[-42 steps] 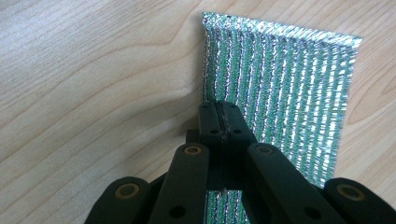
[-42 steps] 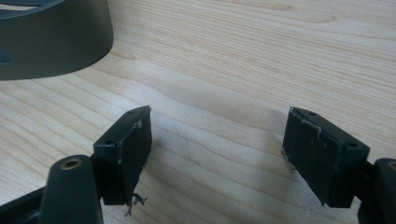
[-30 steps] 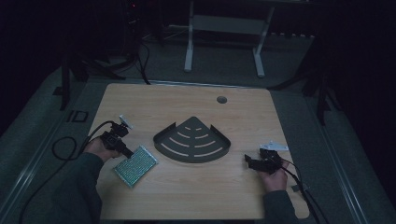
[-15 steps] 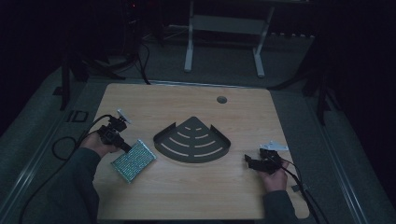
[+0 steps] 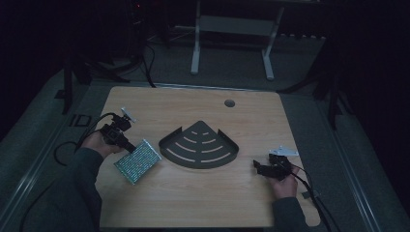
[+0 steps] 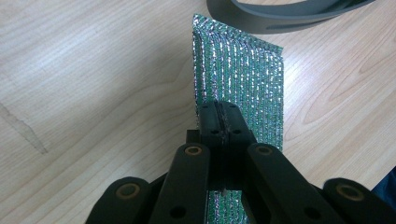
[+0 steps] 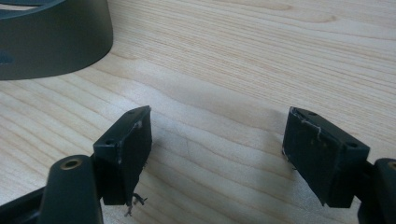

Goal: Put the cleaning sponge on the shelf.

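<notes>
- The glittery green pad [image 5: 138, 161] lies at the lower left of the high view, on the wooden bench [image 5: 193, 203], tilted diagonally, just left of the dark fan-shaped tray [image 5: 199, 147] and apart from it.
- In the left gripper view the pad [image 6: 243, 79] runs up the middle of the frame, its woven silver-green face catching the light; the curved grey rim of the tray [image 6: 289, 14] crosses the upper right corner.
- The left gripper [image 5: 126, 145] sits at the pad's upper left corner in the high view, held in the person's left hand [image 5: 96, 144]; its cable loops off toward the left edge of the bench.
- Its fingers [image 6: 210, 122] are clenched together on the near edge of the pad, with only a thin seam between them, so they are grasping the pad.
- The right gripper [image 5: 257, 166] rests at the lower right of the high view, right of the tray, in the person's right hand [image 5: 284, 186].
- Its fingers [image 7: 128, 149] are spread wide, released, holding nothing; bare wood grain shows between them, and the tray's wall [image 7: 56, 42] stands at the upper left of the right gripper view.
- Compared with a second ago, the left gripper has swung from beside the pad onto its corner, and the pad has turned slightly; the right gripper lies where it was.
</notes>
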